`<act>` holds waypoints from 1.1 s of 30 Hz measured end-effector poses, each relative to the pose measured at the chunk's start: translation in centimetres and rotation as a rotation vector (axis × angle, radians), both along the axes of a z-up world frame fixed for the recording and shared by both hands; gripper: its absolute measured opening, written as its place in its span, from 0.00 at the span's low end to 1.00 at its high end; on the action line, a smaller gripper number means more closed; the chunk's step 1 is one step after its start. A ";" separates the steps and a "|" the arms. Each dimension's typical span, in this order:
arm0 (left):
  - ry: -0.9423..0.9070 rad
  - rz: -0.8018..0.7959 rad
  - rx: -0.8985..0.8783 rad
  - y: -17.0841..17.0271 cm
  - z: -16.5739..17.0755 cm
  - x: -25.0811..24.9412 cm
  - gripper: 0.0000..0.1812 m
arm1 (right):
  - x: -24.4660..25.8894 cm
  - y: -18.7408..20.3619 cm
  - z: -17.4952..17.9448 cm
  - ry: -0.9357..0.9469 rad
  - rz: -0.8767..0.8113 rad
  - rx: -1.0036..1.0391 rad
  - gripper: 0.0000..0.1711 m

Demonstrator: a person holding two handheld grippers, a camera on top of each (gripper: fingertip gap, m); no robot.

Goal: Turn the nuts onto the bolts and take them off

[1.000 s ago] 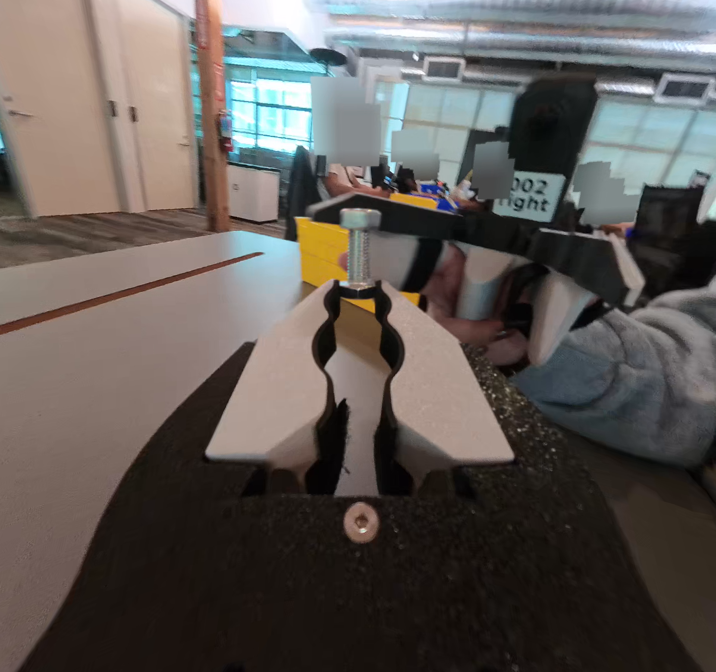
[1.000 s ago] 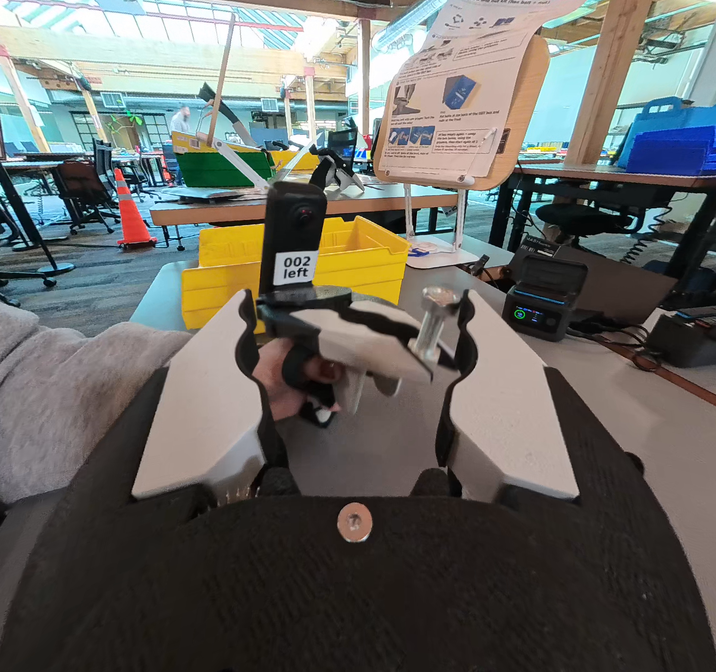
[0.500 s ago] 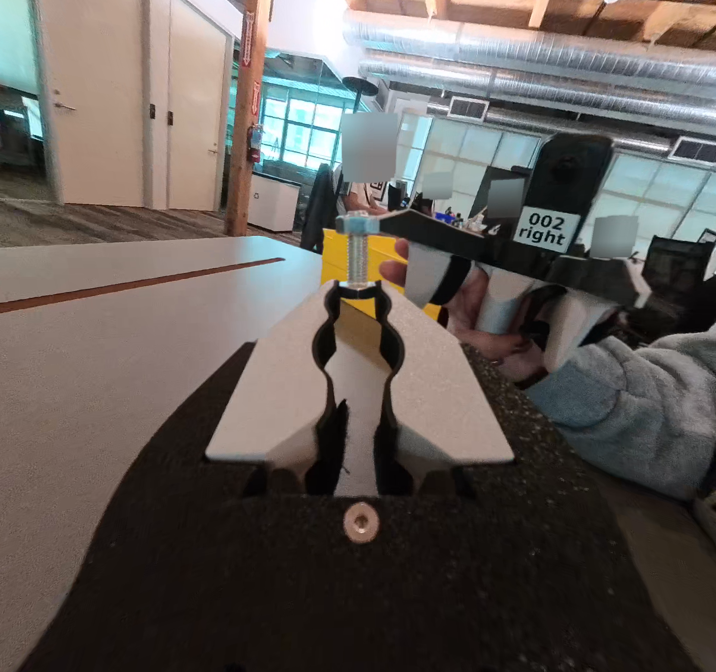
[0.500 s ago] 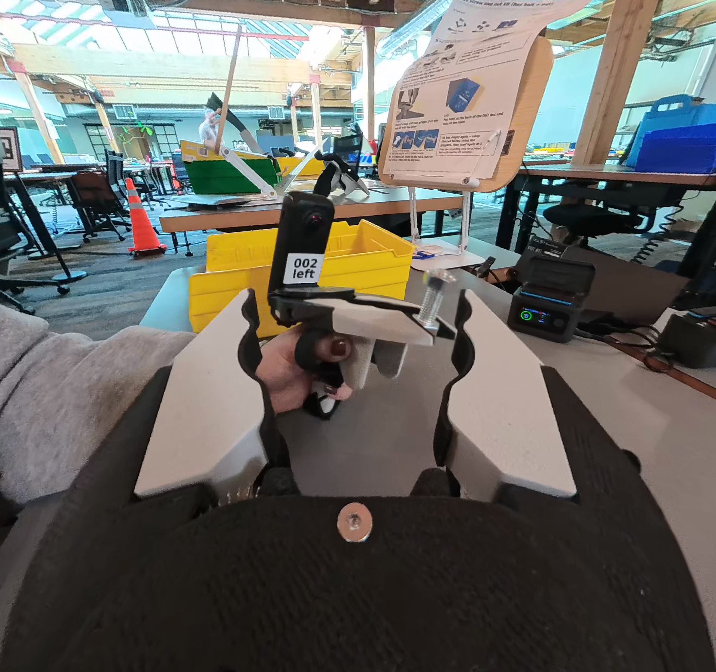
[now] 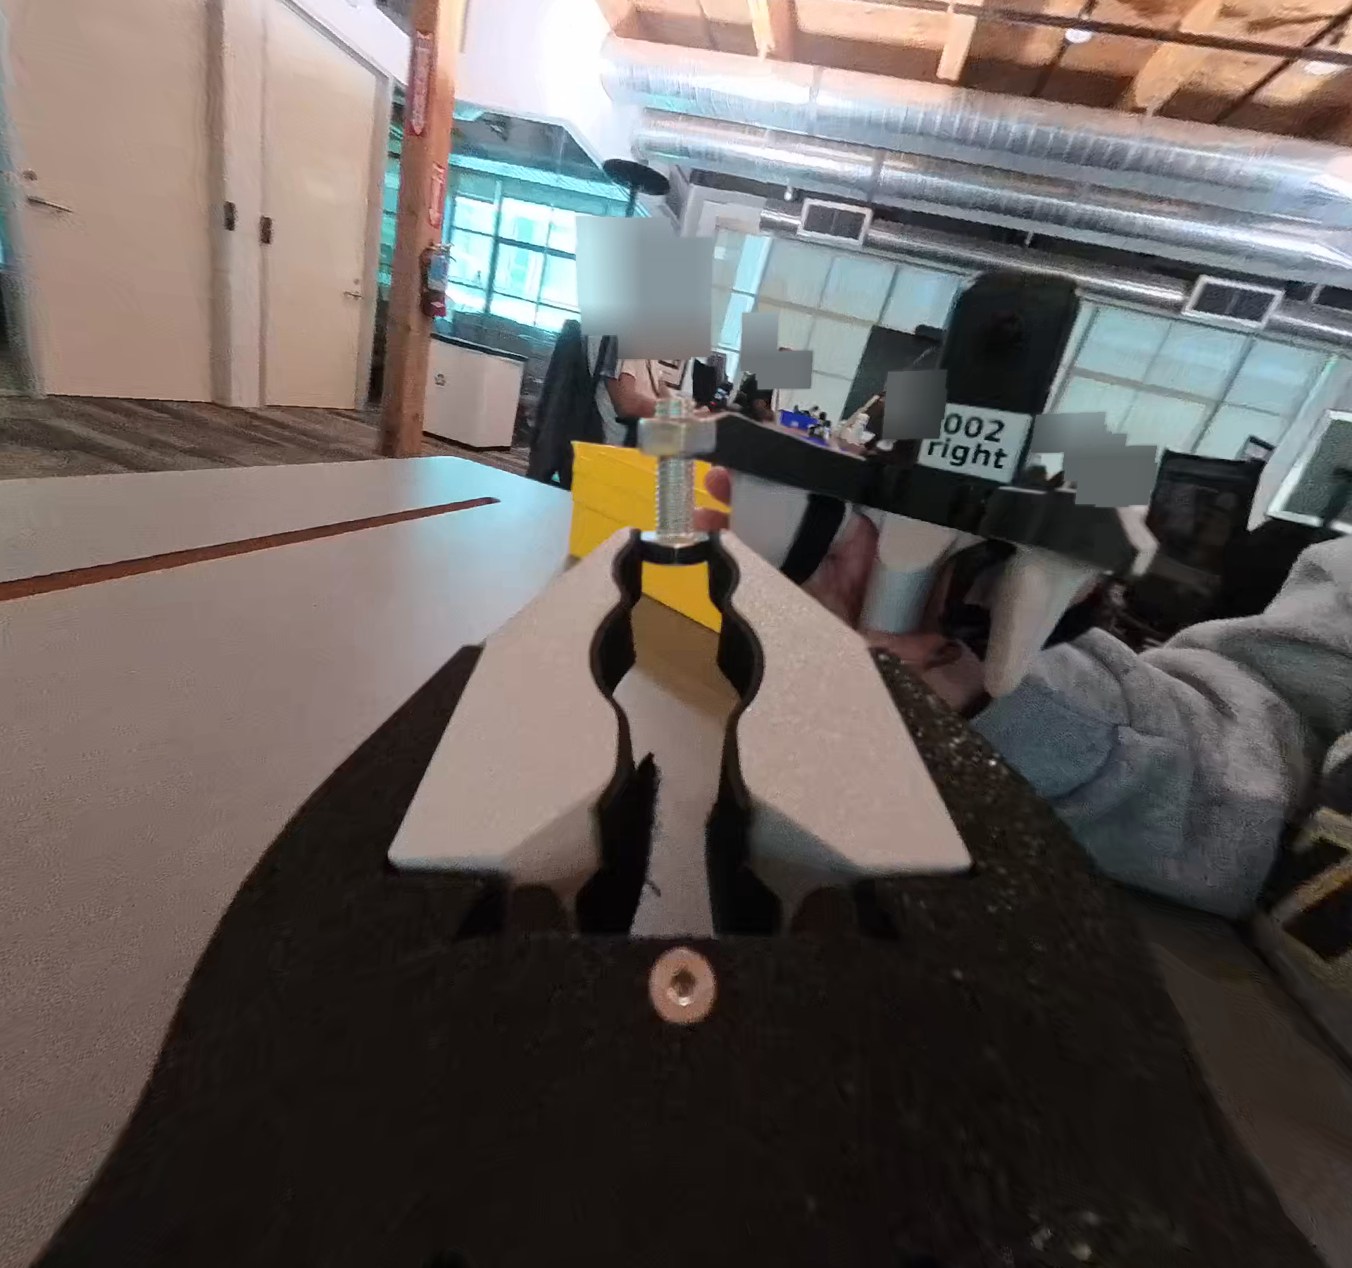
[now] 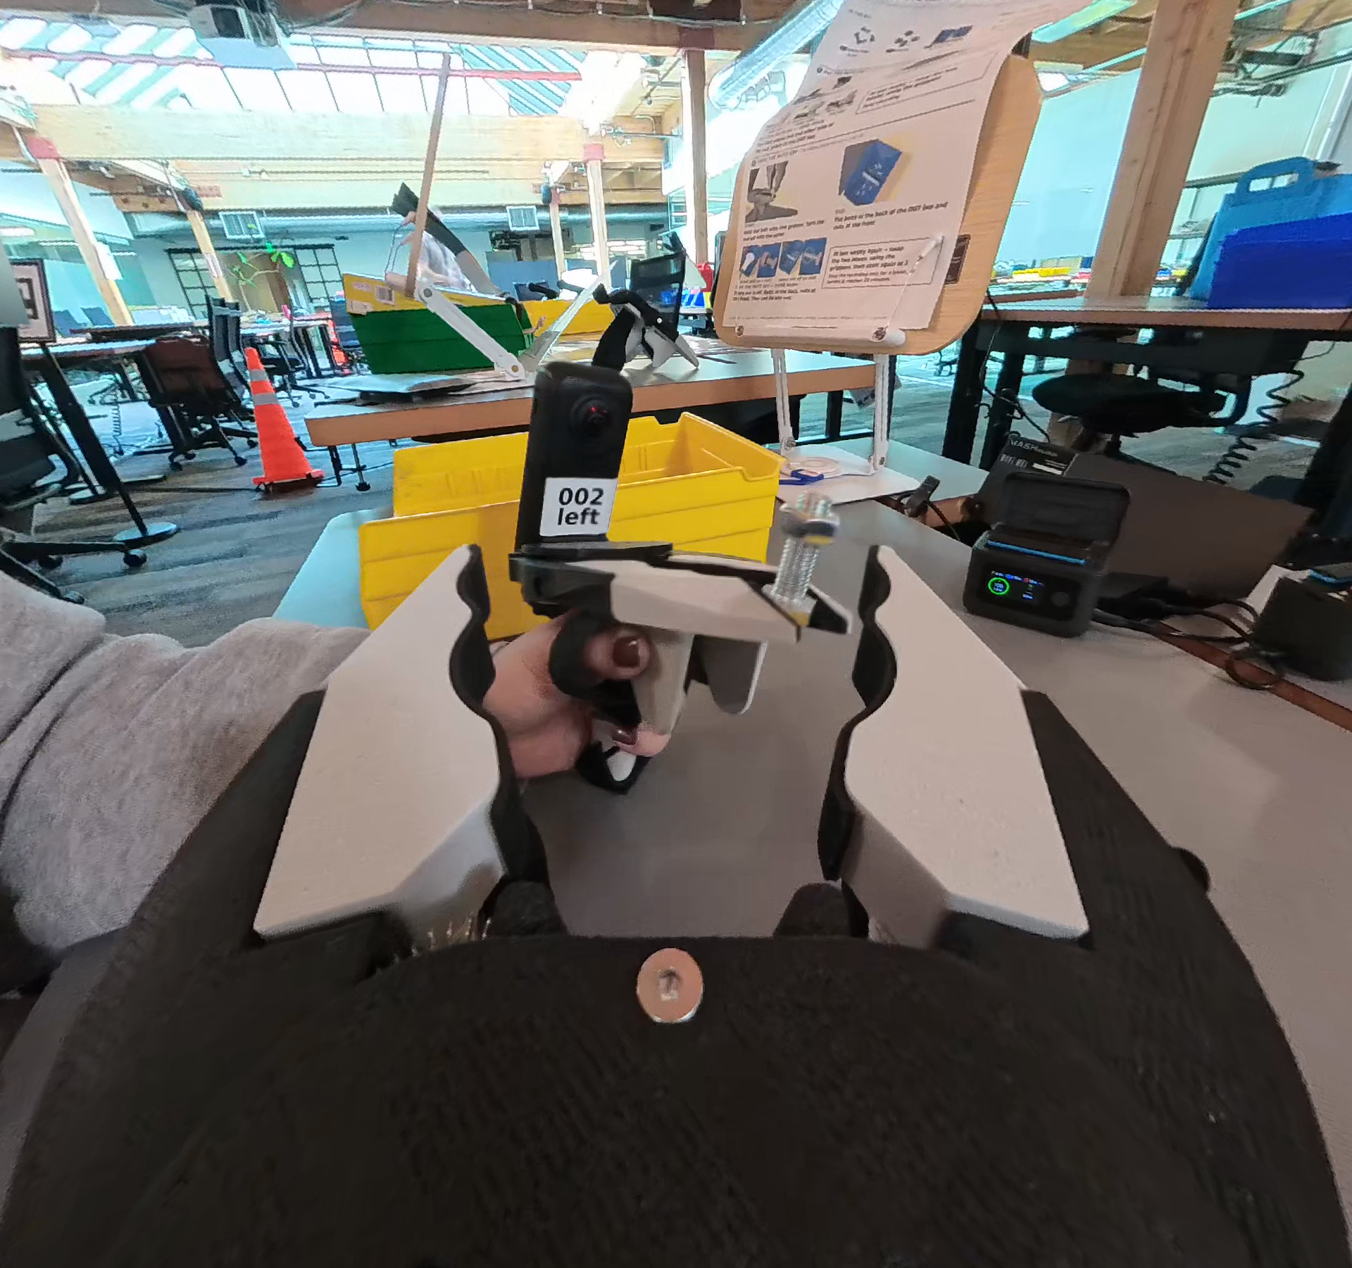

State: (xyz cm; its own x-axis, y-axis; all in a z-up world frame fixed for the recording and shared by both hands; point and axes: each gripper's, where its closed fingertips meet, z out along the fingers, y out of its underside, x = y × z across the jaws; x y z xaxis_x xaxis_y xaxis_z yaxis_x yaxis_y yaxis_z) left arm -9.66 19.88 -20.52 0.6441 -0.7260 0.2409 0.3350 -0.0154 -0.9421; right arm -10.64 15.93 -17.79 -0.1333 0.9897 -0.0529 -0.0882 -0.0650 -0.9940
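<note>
standing upright at the tips of the left gripper (image 5: 674, 551), a bolt (image 5: 674, 495) is clamped by its lower end (head down, threads up). a nut (image 5: 674, 437) is seen near the top of the threads, with the tip of the right gripper (image 6: 671, 604) touching it from the side. in the right wrist view the right gripper's fingers (image 6: 944, 735) are spread wide, nothing between them, and the bolt (image 6: 799, 560) is seen beyond, held above the table (image 6: 1141, 743). a yellow bin (image 6: 688, 479) is set behind.
</note>
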 end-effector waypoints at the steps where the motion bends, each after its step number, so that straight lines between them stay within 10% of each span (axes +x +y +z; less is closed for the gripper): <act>1: 0.023 -0.048 0.010 -0.4 0.0 1.0 0.08 | -0.1 0.0 -0.1 -0.002 -0.001 -0.001 0.59; 33: 0.132 -0.086 -0.049 -0.4 -1.7 2.2 0.09 | -0.2 -0.1 -1.1 -0.063 0.020 -0.021 0.58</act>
State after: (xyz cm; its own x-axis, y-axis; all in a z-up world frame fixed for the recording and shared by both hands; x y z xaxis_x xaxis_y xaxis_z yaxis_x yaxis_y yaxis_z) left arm -7.51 19.50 -22.20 0.6086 -0.7692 0.1948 0.2040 -0.0855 -0.9752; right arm -10.87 15.82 -18.93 -0.1493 0.9853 -0.0828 -0.0243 -0.0873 -0.9959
